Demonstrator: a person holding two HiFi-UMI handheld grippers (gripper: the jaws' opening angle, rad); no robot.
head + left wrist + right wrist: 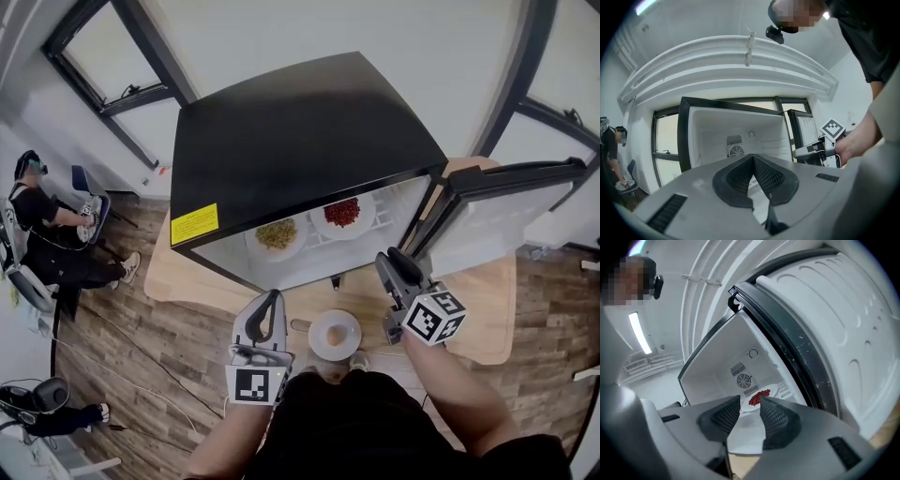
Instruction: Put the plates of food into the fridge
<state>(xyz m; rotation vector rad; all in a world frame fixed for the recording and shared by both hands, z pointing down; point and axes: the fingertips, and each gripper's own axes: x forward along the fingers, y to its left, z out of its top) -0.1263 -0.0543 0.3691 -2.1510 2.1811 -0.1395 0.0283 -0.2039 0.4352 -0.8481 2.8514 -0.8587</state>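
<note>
Closest in, at the near edge of the wooden table [483, 330], the last plate [316, 339] waits with a pale round piece of food [335, 335] on it. It sits outside the fridge, between the two grippers, where either could reach its rim. The left gripper [271, 307] hangs just left of this plate. Its jaws are brought together at the tips with nothing between them, so it looks parked rather than ready to grasp. The right gripper [394, 265] sits higher and further forward, near the lower corner of the open door. Its jaws are parted and empty and aimed into the cabinet, which reads as a hand free to take the plate or steady the door. Beyond them the black fridge [300, 131] stands on the table with its door [506, 211] swung wide to the right, probably so the mouth is clear for loading. On the shelf inside, a plate of yellow-green food [255, 246] and a plate of red food [319, 223] lie side by side, near but apart. By this reading two plates are stowed and one remains. Its likely spot is in front of those two, so it will need a level carry. Off to the left, well apart, a seated person [47, 234] takes no part.
</note>
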